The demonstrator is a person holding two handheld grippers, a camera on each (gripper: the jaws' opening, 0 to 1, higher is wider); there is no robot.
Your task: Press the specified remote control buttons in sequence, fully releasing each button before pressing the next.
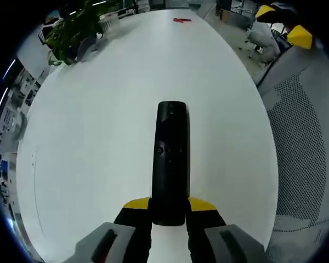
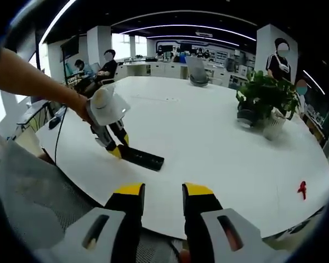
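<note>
Left claw (image 1: 169, 211): we log it clamped on the near end of the black remote control (image 1: 170, 159), which lies flat on the white counter (image 1: 98, 137), long axis pointing straight away from the jaws. Right claw (image 2: 162, 192): parted, holding nothing, above the counter edge.

My left gripper (image 1: 169, 211) has its yellow-tipped jaws closed against the near end of the remote (image 1: 170, 161), one jaw on each side. In the right gripper view I see that same left gripper (image 2: 119, 147) angled down to the table, my bare forearm (image 2: 35, 82) reaching in behind it. My right gripper (image 2: 162, 192) hangs clear, jaws parted and gripping nothing.
</note>
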